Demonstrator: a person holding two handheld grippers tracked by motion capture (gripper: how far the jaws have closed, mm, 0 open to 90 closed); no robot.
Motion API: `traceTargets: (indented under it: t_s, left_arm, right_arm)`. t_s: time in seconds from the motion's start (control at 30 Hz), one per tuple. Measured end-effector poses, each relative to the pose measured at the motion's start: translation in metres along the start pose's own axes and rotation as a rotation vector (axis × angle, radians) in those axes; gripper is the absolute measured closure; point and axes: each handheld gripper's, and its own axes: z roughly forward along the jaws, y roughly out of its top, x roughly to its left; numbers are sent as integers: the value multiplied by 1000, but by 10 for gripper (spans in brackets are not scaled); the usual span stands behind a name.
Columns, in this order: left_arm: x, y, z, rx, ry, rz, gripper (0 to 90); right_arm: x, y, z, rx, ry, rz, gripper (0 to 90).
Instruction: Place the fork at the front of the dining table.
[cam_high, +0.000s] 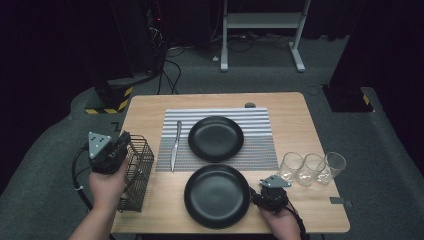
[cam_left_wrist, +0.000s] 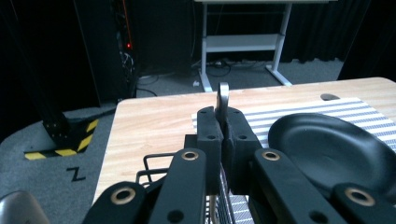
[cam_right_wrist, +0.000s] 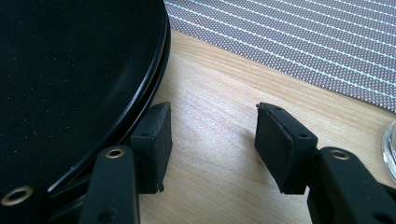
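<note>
Left tongs (cam_left_wrist: 222, 122) clench a metal utensil handle (cam_left_wrist: 223, 98) above the wire basket (cam_high: 136, 172).
Right tongs (cam_right_wrist: 212, 140) rest released on the tabletop (cam_right_wrist: 219, 154) (just beside the near black plate (cam_right_wrist: 70, 74)), nothing between them.

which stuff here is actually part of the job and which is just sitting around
In use: left gripper, fingers shut on a metal utensil; wire basket; right gripper, open beside the near plate.
Lying about: knife, far plate, striped mat, three glasses.
</note>
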Motion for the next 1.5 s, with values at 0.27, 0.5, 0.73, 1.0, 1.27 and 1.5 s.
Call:
traceTargets:
  t_s: [0.27, 0.5, 0.73, 1.0, 1.27, 1.5]
  left_arm:
    - [1, 2, -7, -36, -3, -19, 863]
    - [3, 3, -9, -62, -2, -32, 862]
    - [3, 6, -13, -91, 5, -30, 863]
    - [0, 11, -17, -132, -10, -25, 864]
    - [-2, 17, -20, -160, -8, -27, 864]
    - [-5, 19, -21, -172, -14, -31, 863]
  right_arm:
    - [0, 0, 0, 0, -1, 0, 459]
    - [0, 0, 0, 0, -1, 0, 458]
    - [0, 0, 0, 0, -1, 0, 458]
    - [0, 0, 0, 0, -1, -1, 458]
    - [0, 0, 0, 0, 0, 0, 458]
    - [0, 0, 0, 0, -1, -1, 458]
